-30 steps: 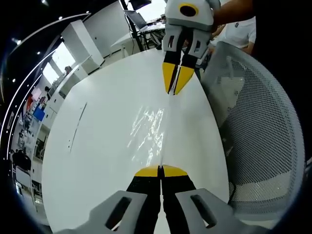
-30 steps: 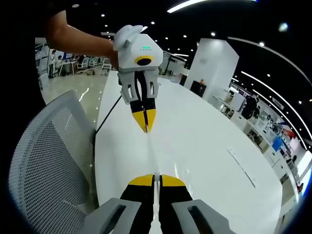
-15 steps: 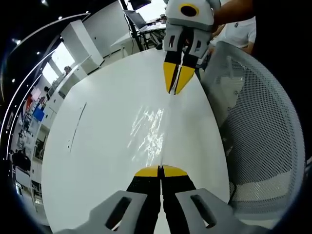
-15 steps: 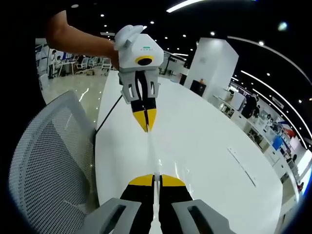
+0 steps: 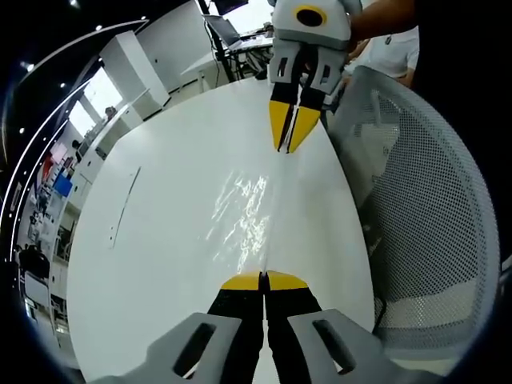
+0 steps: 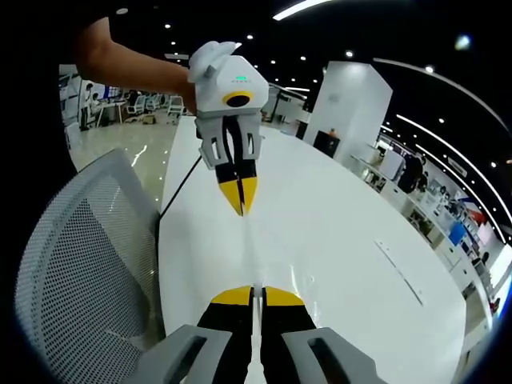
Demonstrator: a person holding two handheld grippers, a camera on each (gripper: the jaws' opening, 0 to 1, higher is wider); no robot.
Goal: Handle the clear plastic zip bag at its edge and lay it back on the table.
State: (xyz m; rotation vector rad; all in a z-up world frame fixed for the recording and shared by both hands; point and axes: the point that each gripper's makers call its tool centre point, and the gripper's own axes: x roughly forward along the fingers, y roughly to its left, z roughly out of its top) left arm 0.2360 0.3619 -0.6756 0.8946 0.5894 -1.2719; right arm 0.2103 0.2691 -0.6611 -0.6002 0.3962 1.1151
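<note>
The clear plastic zip bag [image 5: 240, 210] shows as a patch of glints over the white table [image 5: 160, 240], stretched flat between both grippers. In the left gripper view, my left gripper [image 5: 264, 277] is shut on the bag's near edge, and the right gripper [image 5: 288, 149] is shut on the far edge. In the right gripper view, my right gripper [image 6: 254, 290] is shut on the near edge. The bag [image 6: 250, 250] is almost invisible there, running as a thin line up to the left gripper [image 6: 242, 211], which pinches its far end.
A white mesh chair [image 5: 424, 208] stands close along the table's edge [image 6: 164, 264], also visible as the chair [image 6: 72, 264] in the right gripper view. A dark cable [image 6: 178, 188] crosses the table. A narrow slot [image 6: 400, 272] marks the tabletop. A person's arm [image 6: 128, 68] holds the left gripper.
</note>
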